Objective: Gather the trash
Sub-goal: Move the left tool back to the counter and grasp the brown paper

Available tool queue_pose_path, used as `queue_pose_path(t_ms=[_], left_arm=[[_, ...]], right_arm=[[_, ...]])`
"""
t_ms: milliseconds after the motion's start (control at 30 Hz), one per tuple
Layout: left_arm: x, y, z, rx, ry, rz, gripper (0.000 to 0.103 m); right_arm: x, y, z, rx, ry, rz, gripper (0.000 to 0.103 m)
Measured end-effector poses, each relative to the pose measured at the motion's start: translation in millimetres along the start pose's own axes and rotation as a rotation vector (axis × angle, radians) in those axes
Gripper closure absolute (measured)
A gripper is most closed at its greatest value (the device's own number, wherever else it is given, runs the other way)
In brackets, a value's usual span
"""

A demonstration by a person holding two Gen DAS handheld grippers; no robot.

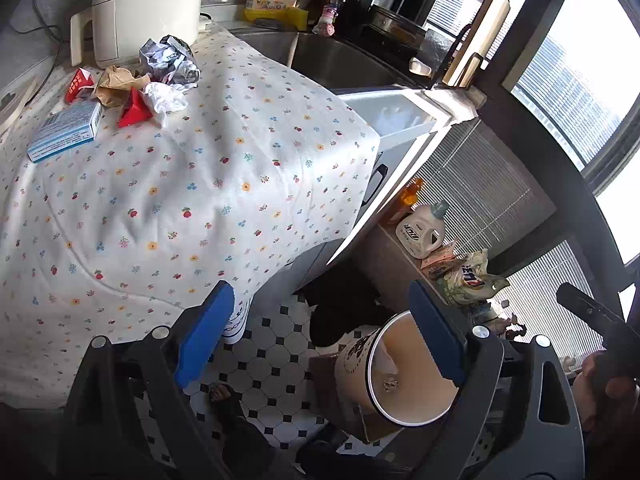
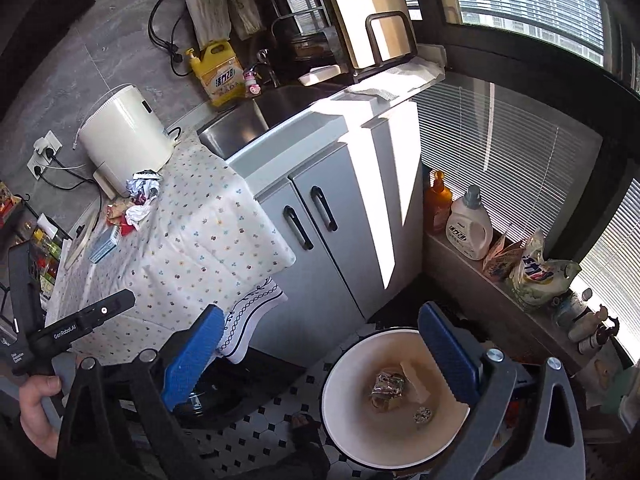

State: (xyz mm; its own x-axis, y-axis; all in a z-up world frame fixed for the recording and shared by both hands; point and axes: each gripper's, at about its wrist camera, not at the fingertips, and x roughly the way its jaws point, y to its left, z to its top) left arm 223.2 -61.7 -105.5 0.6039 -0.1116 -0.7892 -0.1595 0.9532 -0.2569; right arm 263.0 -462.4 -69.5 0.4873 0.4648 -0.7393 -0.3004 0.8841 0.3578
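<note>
Both jaws stand apart and empty; your left gripper (image 1: pixel 324 336) is nearer the trash pile (image 1: pixel 148 76), beside the white appliance (image 1: pixel 144 4).

White tablecloth (image 1: pixel 192 184), small coloured flowers

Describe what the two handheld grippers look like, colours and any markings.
Both are alike: the left gripper and right gripper have black angular frames with silver round bolts and two flat fingers padded in bright blue. In the right wrist view, the left gripper's black handle carries white lettering. No cables or sleeves show.
</note>
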Motion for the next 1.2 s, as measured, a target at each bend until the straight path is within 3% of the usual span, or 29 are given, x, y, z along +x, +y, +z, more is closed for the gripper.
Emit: queue_pose_path(t_ms=[467,900,1200], left_arm=[[-31.4,107.4,34.6,-0.093,-0.090,0.059,0.015],[-43.5,186.9,65.6,-0.115,-0.151,0.049,0.016],[-25.5,213.7,109.0,-0.042,-0.138,0.018,0.035]], right_arm=[[42.5,101.8,23.0,-0.080,0.008,0.042,0.008],[84.9,189.2,35.0,-0.136,0.000,0.079,0.011],[103.8,211.4,31.4,-0.082,0.008,0.067,0.022]])
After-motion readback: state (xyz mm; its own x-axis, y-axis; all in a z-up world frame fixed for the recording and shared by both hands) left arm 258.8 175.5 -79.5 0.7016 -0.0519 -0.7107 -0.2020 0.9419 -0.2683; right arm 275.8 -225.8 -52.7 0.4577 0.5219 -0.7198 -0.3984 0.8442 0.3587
